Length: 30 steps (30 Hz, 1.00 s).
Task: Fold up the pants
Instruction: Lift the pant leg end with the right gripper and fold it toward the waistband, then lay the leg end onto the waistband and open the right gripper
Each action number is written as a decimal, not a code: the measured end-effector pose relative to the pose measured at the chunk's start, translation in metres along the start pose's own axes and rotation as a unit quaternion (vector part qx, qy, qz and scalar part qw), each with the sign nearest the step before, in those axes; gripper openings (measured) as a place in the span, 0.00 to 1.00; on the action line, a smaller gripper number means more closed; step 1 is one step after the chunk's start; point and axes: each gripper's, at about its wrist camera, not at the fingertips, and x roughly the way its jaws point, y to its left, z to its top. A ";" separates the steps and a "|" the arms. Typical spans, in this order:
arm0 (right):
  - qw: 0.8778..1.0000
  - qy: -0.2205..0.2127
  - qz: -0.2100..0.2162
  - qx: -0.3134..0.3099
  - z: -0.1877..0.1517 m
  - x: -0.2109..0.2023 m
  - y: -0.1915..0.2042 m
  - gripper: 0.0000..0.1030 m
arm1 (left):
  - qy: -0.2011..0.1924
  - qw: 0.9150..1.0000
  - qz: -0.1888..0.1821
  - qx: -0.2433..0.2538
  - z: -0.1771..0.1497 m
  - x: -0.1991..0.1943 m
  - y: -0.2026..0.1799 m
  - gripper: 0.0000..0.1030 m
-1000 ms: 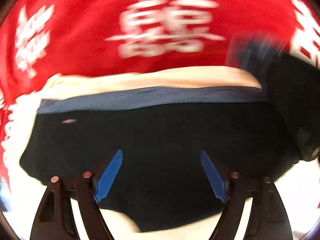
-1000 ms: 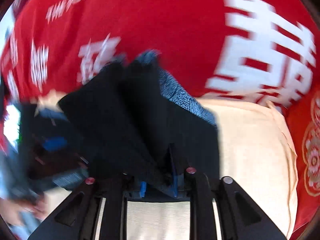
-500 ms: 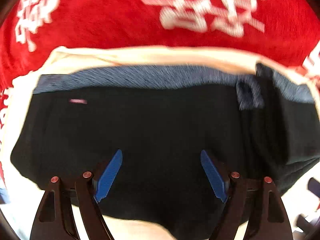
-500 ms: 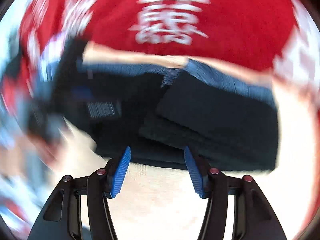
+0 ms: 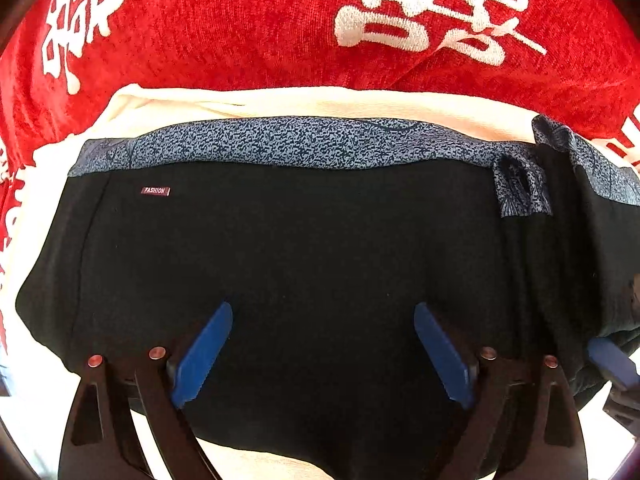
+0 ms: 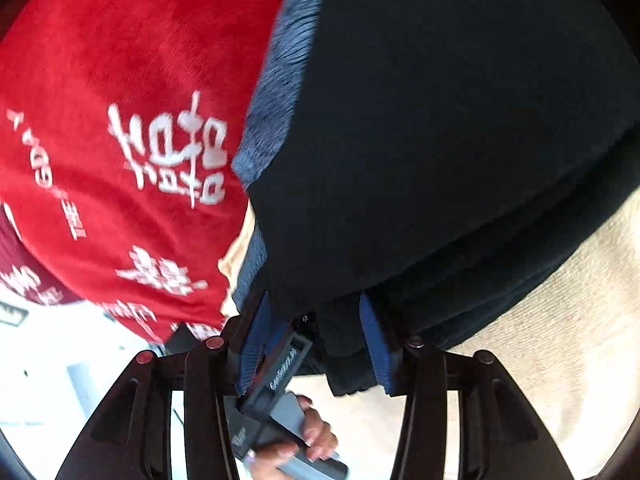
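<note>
The black pants point(image 5: 304, 256) with a blue-grey speckled waistband point(image 5: 304, 142) lie folded on a cream cloth point(image 5: 320, 102). My left gripper point(image 5: 322, 350) hovers open over the near part of the pants, its blue pads wide apart and holding nothing. In the right wrist view the pants point(image 6: 440, 140) fill the upper right. My right gripper point(image 6: 316, 344) is open, its blue pads either side of the folded edge of the pants. A blue pad of the right gripper point(image 5: 608, 360) shows at the right edge of the left wrist view.
A red blanket with white characters point(image 5: 240, 20) lies beyond the cream cloth and also shows in the right wrist view point(image 6: 120, 140). The cream cloth point(image 6: 560, 340) lies under the pants. The person's hand point(image 6: 304, 440) holds the left gripper's handle below.
The right gripper let go of the pant leg after laying it over, then swung round to the right side of the folded pants. The left gripper stayed open and moved slightly.
</note>
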 end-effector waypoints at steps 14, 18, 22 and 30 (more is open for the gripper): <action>0.974 0.056 -0.148 -0.165 -0.026 0.015 0.023 0.05 | 0.006 1.000 -0.005 -0.005 0.007 0.007 0.012 0.91; 0.965 0.079 -0.165 -0.190 -0.032 0.006 0.035 0.19 | 0.002 1.000 -0.003 0.015 0.014 -0.008 0.022 0.91; 0.930 0.089 -0.187 -0.303 -0.049 -0.028 0.067 0.51 | -0.011 0.999 -0.009 0.035 0.025 -0.032 0.024 0.91; 0.940 -0.058 -0.224 -0.252 0.086 -0.119 0.065 0.15 | -0.030 0.994 -0.085 0.055 0.055 -0.070 -0.037 0.91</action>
